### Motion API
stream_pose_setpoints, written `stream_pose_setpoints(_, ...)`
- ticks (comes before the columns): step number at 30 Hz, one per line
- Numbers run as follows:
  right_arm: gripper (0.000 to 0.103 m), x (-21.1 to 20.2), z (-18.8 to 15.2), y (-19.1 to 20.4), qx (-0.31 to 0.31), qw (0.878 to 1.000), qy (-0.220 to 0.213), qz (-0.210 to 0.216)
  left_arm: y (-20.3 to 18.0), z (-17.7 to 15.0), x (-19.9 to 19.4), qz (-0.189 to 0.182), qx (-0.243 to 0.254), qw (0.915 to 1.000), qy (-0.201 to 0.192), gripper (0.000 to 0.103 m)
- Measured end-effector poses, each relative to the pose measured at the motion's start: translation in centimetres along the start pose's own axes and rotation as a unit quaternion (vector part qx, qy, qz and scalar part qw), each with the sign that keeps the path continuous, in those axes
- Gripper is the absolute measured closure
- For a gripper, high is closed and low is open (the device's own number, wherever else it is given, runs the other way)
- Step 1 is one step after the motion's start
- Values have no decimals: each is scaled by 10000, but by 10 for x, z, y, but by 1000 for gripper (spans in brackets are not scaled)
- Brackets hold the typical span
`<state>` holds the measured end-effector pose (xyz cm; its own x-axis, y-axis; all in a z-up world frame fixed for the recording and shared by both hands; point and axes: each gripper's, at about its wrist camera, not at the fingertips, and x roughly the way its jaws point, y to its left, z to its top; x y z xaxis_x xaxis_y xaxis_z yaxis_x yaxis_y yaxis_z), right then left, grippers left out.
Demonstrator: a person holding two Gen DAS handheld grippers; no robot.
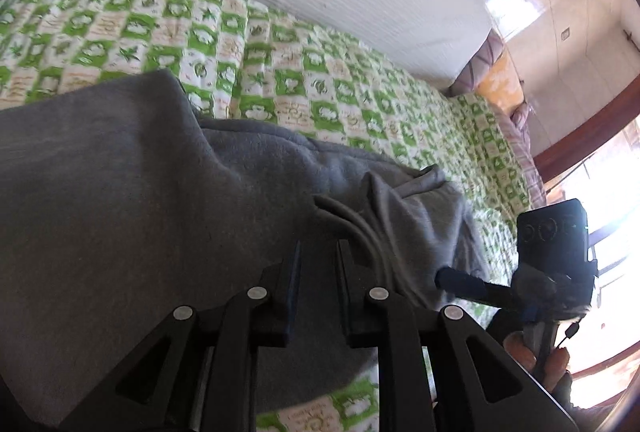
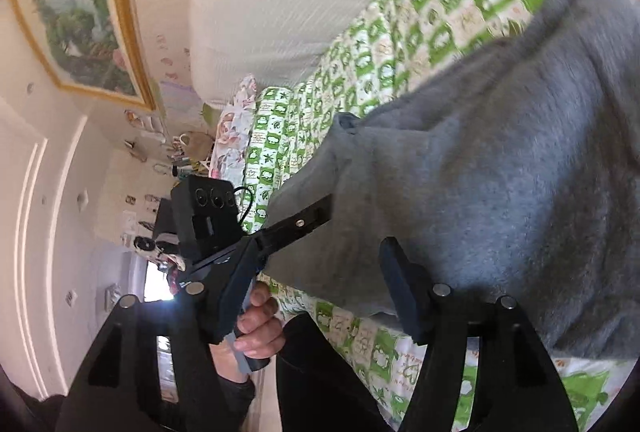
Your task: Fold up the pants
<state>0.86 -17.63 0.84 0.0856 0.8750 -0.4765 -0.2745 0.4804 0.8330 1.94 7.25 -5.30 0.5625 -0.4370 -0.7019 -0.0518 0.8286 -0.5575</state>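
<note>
Lying on patterned bedspread (image 1: 288,72), grey pants (image 1: 120,172)

Bedroom, quilted bed (image 1: 280,44), framed picture (image 2: 80,12)

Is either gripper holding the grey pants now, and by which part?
Nothing is held. The right gripper stands wide open over the grey pants; the fingers of the left gripper leave a narrow gap, the cloth lying flat beneath.
</note>
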Motion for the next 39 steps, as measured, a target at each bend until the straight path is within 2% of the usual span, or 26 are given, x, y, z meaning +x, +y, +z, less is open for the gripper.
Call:
stream_pose_setpoints(5,38,-26,8,0,-143,9985,-412,-335,-24,-3,-9,-200,59,9997,-111,78)
stream_pose_setpoints(9,38,-54,17,-6,-155,9945,-802,-648,-50,0,2,-281,290,9992,-32,62)
stream_pose_setpoints(11,38,-66,22,-6,-178,9913,-1009,-826,-66,0,20,194,573,9981,89,58)
stream_pose_setpoints(14,38,-81,31,-9,-238,9851,-1219,-1187,-69,-5,45,795,740,9936,307,61)
stream_pose_setpoints(15,38,-84,33,-9,-256,9835,-1248,-1283,-65,-9,52,850,715,9930,401,61)
stream_pose_setpoints(17,39,-87,37,-12,-299,9805,-1296,-1448,-57,-16,59,839,636,9931,517,69)
stream_pose_setpoints(18,40,-86,40,-14,-300,9796,-1278,-1524,-54,-18,61,834,604,9931,553,73)
stream_pose_setpoints(20,41,-80,44,-18,-309,9799,-1210,-1556,-42,-26,61,684,417,9949,606,73)
stream_pose_setpoints(25,40,-27,45,-50,-38,9846,-530,-1667,-31,-35,52,589,176,9962,611,73)
stream_pose_setpoints(26,40,-21,43,-50,-125,9823,-555,-1787,-29,-36,49,565,135,9965,600,73)
stream_pose_setpoints(28,40,-22,44,-41,-238,9826,-554,-1759,-27,-38,41,546,79,9969,560,73)
stream_pose_setpoints(30,40,-26,44,-35,-194,9868,-547,-1513,-26,-39,33,539,30,9973,502,73)
stream_pose_setpoints(33,40,-29,45,-20,-320,9883,-564,-1381,-25,-42,19,571,9,9976,383,75)
stream_pose_setpoints(39,40,-5,39,5,-566,9904,-318,-1221,-10,-49,-6,658,-296,9973,161,75)
